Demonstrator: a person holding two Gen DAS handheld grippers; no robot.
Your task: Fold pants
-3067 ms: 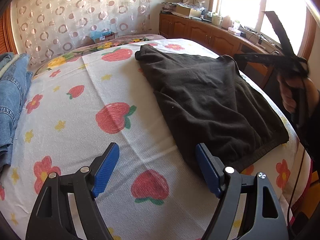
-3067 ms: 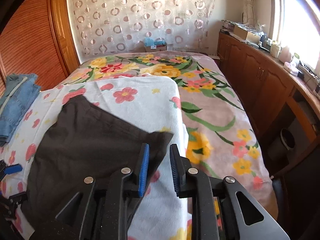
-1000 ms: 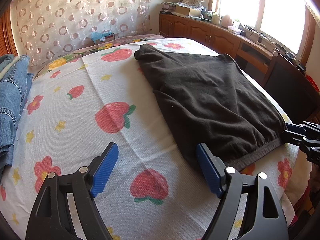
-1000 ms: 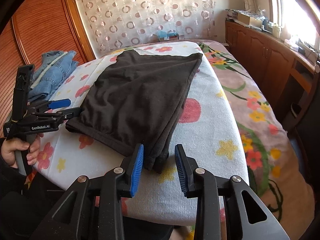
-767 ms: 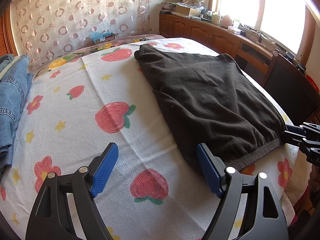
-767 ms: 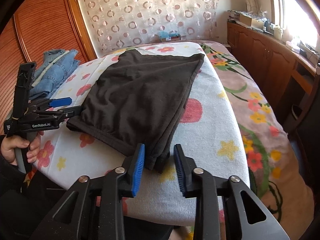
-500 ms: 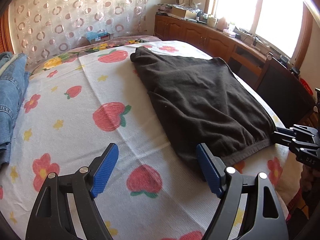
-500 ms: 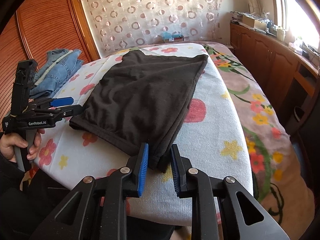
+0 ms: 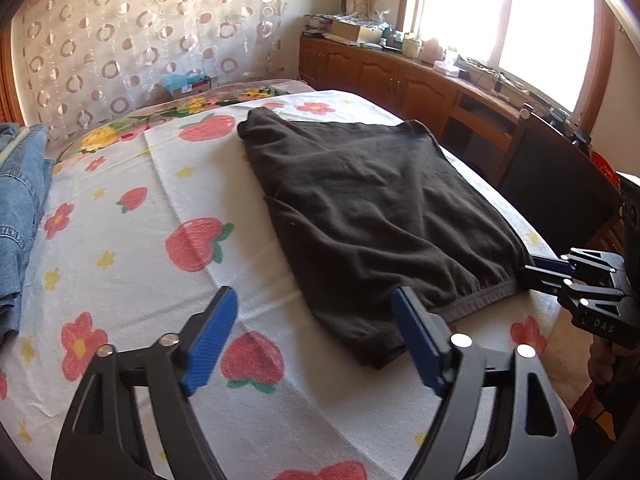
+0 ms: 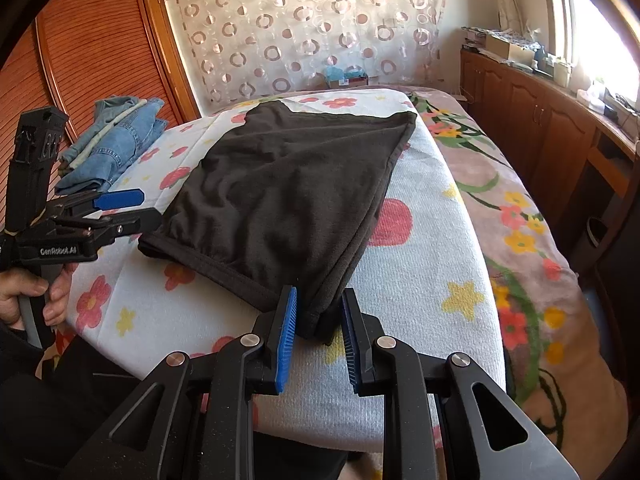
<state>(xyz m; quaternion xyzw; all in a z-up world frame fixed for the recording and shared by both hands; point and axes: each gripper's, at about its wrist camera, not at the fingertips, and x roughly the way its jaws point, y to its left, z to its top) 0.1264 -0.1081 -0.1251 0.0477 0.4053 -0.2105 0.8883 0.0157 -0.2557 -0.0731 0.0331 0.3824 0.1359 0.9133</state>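
Across the white fruit-and-flower printed cover of the bed lie the black pants, folded into a broad flat panel with the waistband edge toward the near side; the right gripper sits at the near right corner of that garment, its blue pads having just drawn closer together with the corner of dark cloth bunched between them, though a sliver of gap still shows on the right pad's side, so I cannot tell whether the cloth is truly pinched; the left gripper hovers at the opposite near corner with its jaws standing wide apart, one pad over bare cover and the other just beside the waistband, nothing held; in the right wrist view a hand grips that left tool's handle at the bed's edge; a pile of blue jeans rests well apart on the far left side of the bed; wooden cabinets run beneath the bright window on the right.
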